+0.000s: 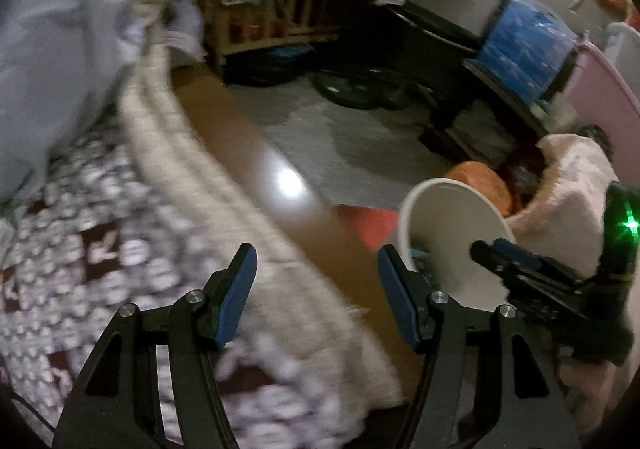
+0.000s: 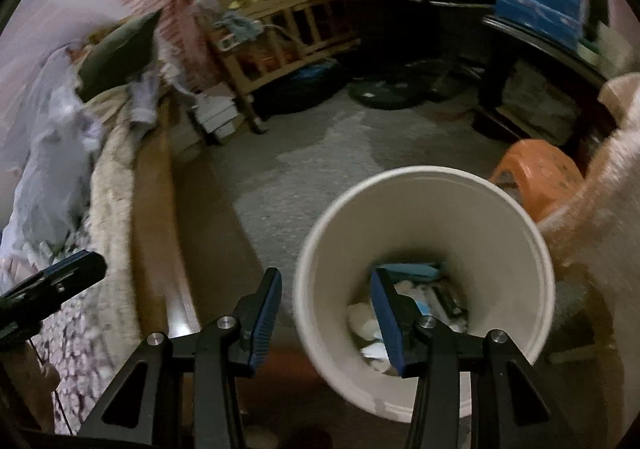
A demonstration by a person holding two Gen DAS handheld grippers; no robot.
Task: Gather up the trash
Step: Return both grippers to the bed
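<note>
A white bucket stands on the floor beside the bed, with several pieces of trash in white and blue at its bottom. My right gripper hangs open above the bucket's left rim, one finger over the inside and one outside, with nothing held. In the left wrist view the bucket is at the right, with the right gripper over it. My left gripper is open and empty above the bed's edge. Its tip shows at the left of the right wrist view.
A patterned blanket covers the bed, edged by a brown wooden frame. An orange stool stands behind the bucket, beside pink fleecy fabric. A wooden crib and a blue box line the far side of the grey floor.
</note>
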